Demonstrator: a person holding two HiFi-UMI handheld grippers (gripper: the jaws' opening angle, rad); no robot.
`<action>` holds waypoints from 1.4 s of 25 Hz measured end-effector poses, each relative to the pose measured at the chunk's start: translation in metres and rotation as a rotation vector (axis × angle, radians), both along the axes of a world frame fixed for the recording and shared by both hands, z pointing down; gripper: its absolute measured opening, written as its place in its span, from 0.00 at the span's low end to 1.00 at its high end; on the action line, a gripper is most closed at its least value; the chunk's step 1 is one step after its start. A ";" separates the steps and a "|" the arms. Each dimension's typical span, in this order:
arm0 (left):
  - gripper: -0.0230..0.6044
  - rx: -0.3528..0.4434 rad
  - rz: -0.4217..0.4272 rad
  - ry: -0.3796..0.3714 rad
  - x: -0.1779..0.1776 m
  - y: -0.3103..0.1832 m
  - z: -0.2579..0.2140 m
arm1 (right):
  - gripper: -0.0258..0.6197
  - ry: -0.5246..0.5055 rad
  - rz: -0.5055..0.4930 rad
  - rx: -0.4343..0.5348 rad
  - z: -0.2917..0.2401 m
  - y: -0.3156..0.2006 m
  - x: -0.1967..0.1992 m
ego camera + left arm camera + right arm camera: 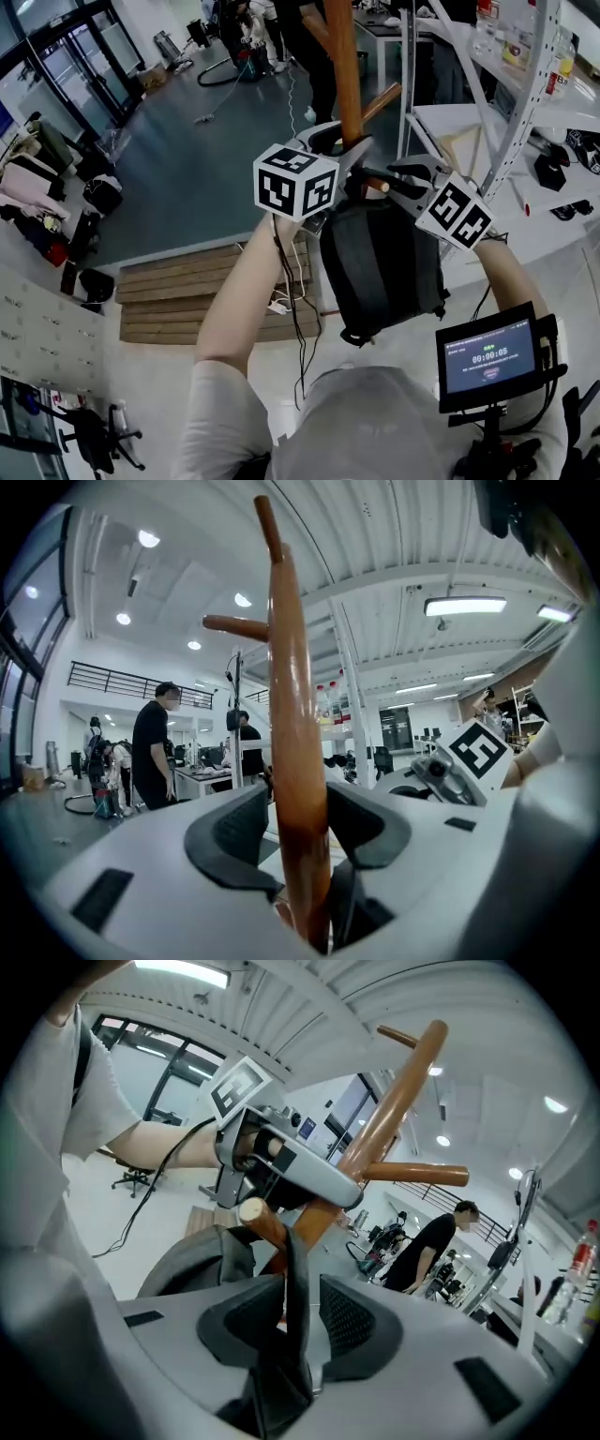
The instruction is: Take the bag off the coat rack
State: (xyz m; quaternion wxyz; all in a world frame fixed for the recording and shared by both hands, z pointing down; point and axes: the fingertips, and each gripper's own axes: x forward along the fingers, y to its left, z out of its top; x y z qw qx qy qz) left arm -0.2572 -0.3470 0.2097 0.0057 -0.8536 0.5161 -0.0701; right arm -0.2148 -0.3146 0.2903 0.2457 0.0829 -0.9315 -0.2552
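1. Where the coat rack point(343, 66) rises at 12 o'clock in the head view, its wooden pole point(298, 761) is clasped by the left gripper point(347, 155), and that gripper's marker cube point(295, 181) is turned toward the camera.
2. From the left gripper view, the fingers point(234, 832) are seen closed on the pole, with a dark pad pressed to it at 9 o'clock and another at 3 o'clock.
3. The bag point(380, 267), a dark backpack, is hung just below both grippers, at 6 o'clock of the pole, and has not been lifted off the rack.
4. Its top strap point(292, 1279) is looped over a short wooden peg point(255, 1218), whose pale cut end is shown in the right gripper view.
5. The strap is pinched between the closed fingers of the right gripper point(298, 1312), and from there it runs up toward 12 o'clock to the peg.
6. In the head view, the right gripper is held at 3 o'clock of the left one, near it but apart.
7. A small screen point(489, 356) with a lit timer is mounted at 4 o'clock of the bag.
8. Wooden boards point(206, 295) are laid on the floor at 9 o'clock of the bag.
9. A person in black point(150, 747) is seen standing well behind the rack.
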 end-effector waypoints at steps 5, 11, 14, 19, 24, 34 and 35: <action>0.32 0.004 0.024 0.020 0.006 -0.013 0.004 | 0.19 0.003 0.014 -0.054 0.002 -0.005 -0.011; 0.24 -0.035 0.061 0.054 0.006 -0.014 0.008 | 0.13 -0.033 0.034 -0.098 0.003 -0.004 -0.016; 0.24 -0.061 0.099 0.062 0.010 -0.015 0.008 | 0.12 -0.077 0.072 -0.064 0.000 -0.007 -0.013; 0.24 -0.098 0.141 0.051 0.016 -0.016 0.010 | 0.11 -0.185 0.121 -0.060 -0.013 -0.008 -0.007; 0.24 -0.105 0.133 0.061 0.012 -0.021 0.011 | 0.11 -0.265 0.091 -0.095 -0.038 0.002 0.003; 0.24 -0.088 0.103 0.088 -0.001 -0.021 0.010 | 0.11 -0.383 0.106 -0.194 -0.056 0.029 0.071; 0.24 -0.082 0.100 0.091 -0.002 -0.022 0.010 | 0.11 -0.398 0.123 -0.213 -0.054 0.030 0.082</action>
